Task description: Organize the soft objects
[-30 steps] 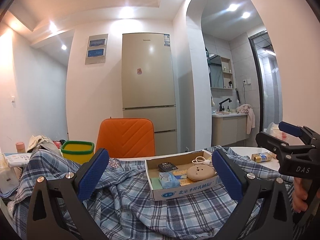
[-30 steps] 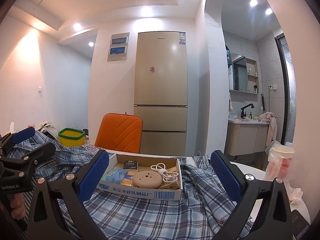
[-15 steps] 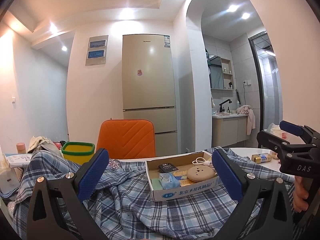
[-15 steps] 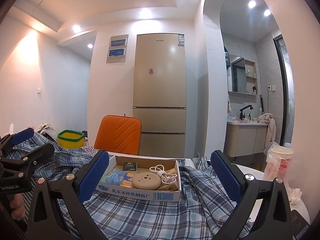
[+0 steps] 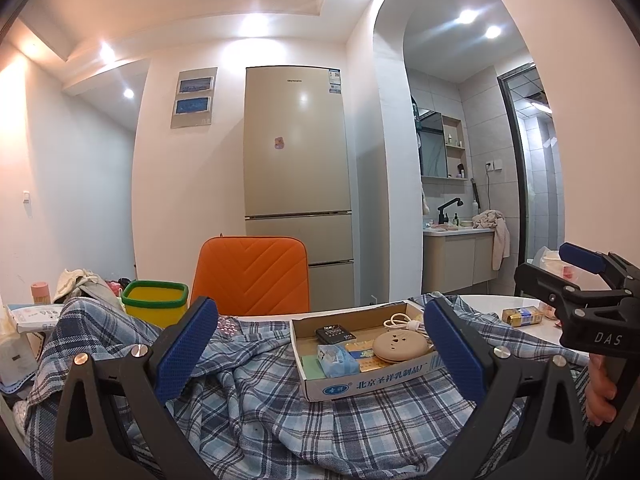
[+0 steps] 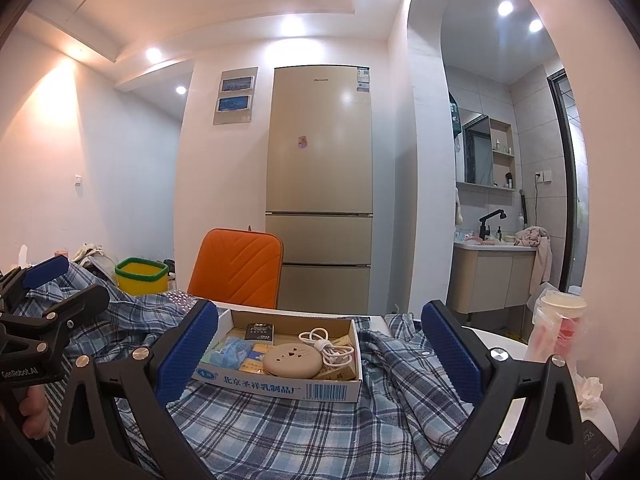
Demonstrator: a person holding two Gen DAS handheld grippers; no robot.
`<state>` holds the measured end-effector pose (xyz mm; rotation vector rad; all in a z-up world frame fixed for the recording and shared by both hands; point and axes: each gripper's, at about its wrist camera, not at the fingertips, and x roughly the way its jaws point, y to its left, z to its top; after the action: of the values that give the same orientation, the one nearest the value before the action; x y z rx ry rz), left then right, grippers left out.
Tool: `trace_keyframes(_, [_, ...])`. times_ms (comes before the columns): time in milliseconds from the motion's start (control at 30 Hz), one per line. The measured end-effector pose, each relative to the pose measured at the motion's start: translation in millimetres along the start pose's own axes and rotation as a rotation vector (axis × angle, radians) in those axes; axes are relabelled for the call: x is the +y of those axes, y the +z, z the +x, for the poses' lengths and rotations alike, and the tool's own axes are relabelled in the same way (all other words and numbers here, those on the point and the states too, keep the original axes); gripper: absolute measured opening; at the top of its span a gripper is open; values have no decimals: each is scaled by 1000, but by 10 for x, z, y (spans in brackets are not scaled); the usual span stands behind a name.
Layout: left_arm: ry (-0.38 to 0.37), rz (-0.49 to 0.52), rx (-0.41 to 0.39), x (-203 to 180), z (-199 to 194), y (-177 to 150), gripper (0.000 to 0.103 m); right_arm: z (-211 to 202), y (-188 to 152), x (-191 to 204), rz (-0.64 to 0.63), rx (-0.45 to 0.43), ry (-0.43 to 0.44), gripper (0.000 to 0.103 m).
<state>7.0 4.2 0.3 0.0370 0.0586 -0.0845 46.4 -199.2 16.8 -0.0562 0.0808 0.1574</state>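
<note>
A blue plaid shirt (image 5: 256, 404) lies crumpled over the round white table (image 5: 492, 304); it also shows in the right wrist view (image 6: 280, 428). A shallow cardboard box (image 5: 360, 386) of small items rests on the shirt, also seen from the right wrist (image 6: 280, 388). My left gripper (image 5: 320, 348) is open, held above the shirt's near side, empty. My right gripper (image 6: 320, 348) is open and empty, level with the box. Each gripper shows at the edge of the other's view: the right one (image 5: 580, 280), the left one (image 6: 48, 284).
An orange chair (image 5: 252, 276) stands behind the table, before a beige fridge (image 5: 296, 184). A yellow bin with a green rim (image 5: 154, 306) sits at the left. A cup in a plastic bag (image 6: 560, 328) and a crumpled tissue (image 6: 590, 390) are at the right.
Both grippers have tilted slightly downward, so the room sits a little lower in view. The shirt and box have not moved. Both jaws stay open.
</note>
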Motion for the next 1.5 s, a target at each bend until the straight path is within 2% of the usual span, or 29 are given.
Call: trace_keyframes(1500, [-4, 9, 21, 16, 72, -32, 103, -16, -11, -18, -2, -3, -5, 103])
